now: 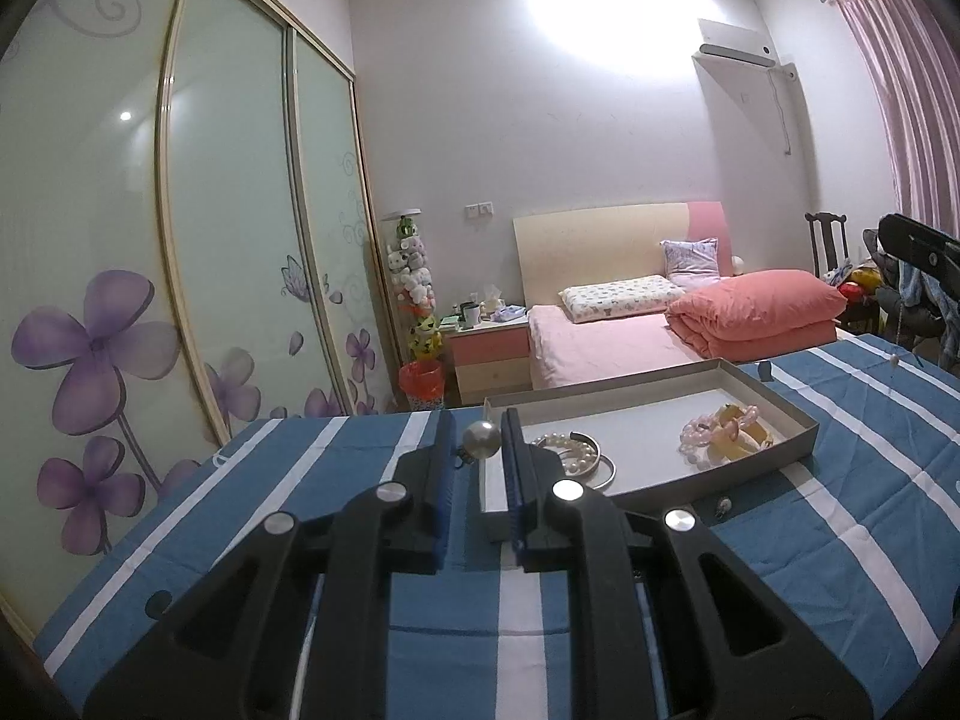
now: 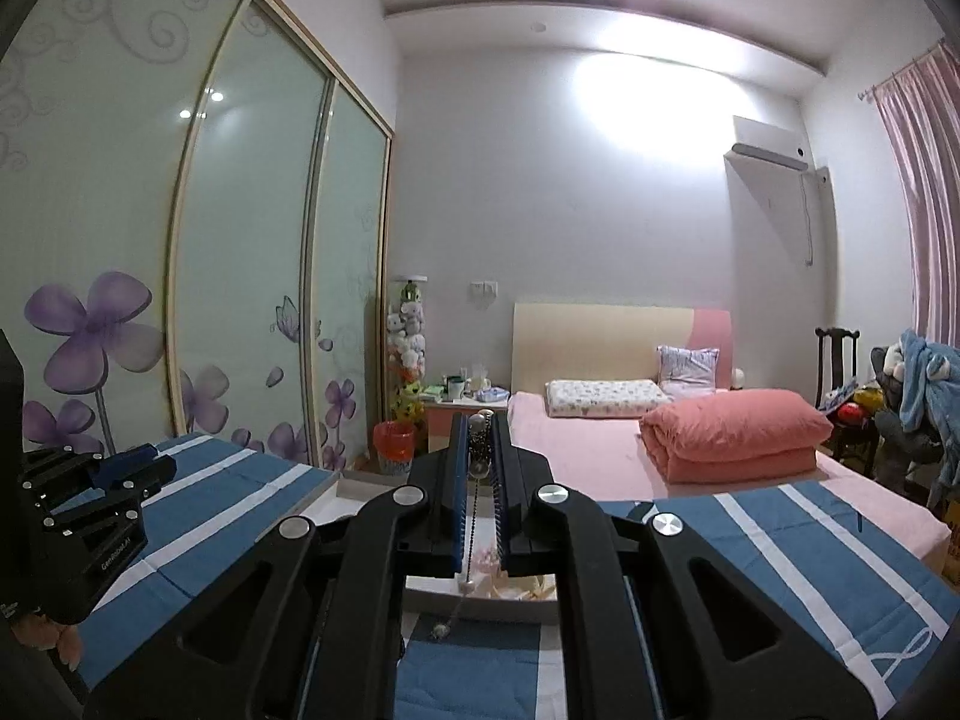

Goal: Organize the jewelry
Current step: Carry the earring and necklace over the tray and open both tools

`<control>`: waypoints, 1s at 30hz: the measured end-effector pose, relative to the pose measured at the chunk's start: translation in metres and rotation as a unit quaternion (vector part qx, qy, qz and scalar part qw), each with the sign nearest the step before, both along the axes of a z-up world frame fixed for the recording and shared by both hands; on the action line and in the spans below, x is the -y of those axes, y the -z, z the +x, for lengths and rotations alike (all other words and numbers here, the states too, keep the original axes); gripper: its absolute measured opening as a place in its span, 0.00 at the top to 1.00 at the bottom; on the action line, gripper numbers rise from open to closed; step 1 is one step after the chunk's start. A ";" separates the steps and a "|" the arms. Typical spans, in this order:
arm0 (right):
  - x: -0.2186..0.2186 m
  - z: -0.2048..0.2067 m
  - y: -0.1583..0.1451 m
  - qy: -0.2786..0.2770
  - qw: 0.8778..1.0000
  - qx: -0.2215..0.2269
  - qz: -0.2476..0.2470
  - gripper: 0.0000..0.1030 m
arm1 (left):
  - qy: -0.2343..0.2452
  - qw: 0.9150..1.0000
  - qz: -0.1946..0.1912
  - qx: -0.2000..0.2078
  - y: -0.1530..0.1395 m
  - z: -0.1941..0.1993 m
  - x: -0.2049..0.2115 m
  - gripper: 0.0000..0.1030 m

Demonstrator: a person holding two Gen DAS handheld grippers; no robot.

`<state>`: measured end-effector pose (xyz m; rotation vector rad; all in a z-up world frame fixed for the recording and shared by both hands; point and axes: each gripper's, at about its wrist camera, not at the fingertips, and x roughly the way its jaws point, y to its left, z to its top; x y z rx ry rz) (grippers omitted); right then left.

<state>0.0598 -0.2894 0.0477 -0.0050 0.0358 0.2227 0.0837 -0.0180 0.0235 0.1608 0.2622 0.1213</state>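
My left gripper [image 1: 479, 439] is shut on a large pearl bead [image 1: 482, 439] with a small dark fitting under it, held just above the near left corner of a shallow grey tray [image 1: 780, 411]. Inside the tray lie a pearl bracelet [image 1: 570, 450], a silver bangle [image 1: 603, 471], a pink bead bracelet [image 1: 702, 429] and a yellow bangle [image 1: 747, 429]. My right gripper [image 2: 480, 426] is shut on a thin chain [image 2: 476, 510], which hangs down over the tray [image 2: 354, 489] with small beads [image 2: 467, 585] on its end. The right gripper [image 1: 924, 252] also shows at the far right of the left wrist view.
The tray rests on a blue and white striped cloth [image 1: 840, 510]. A small loose trinket [image 1: 724, 503] lies on the cloth by the tray's front. Behind are a pink bed [image 1: 600, 348], a folded salmon quilt [image 1: 756, 312], sliding wardrobe doors [image 1: 228, 210] and a cluttered chair [image 2: 912, 408].
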 end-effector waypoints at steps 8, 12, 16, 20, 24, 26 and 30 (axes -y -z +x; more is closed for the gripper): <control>0.005 0.003 0.002 -0.003 1.000 -0.001 0.013 0.92 | 0.010 1.000 -0.008 0.000 -0.004 0.008 0.002 0.84; 0.004 0.008 0.003 -0.004 1.000 -0.004 0.017 0.92 | 0.019 1.000 -0.013 0.002 -0.006 0.012 0.004 0.84; 0.003 0.017 0.004 -0.005 1.000 -0.011 0.022 0.92 | 0.030 0.999 -0.019 0.000 -0.007 0.022 0.007 0.85; 0.004 0.030 0.005 -0.003 0.999 -0.020 0.028 0.92 | 0.037 0.999 -0.023 -0.002 -0.005 0.034 0.010 0.85; 0.005 0.043 0.007 -0.001 0.999 -0.026 0.029 0.92 | 0.039 0.999 -0.029 -0.002 -0.004 0.049 0.013 0.84; 0.003 0.048 0.009 0.000 0.999 -0.026 0.027 0.92 | 0.039 0.999 -0.030 -0.002 -0.003 0.057 0.015 0.84; 0.002 0.064 0.015 -0.001 0.999 -0.032 0.027 0.92 | 0.036 0.999 -0.036 -0.005 0.000 0.080 0.018 0.84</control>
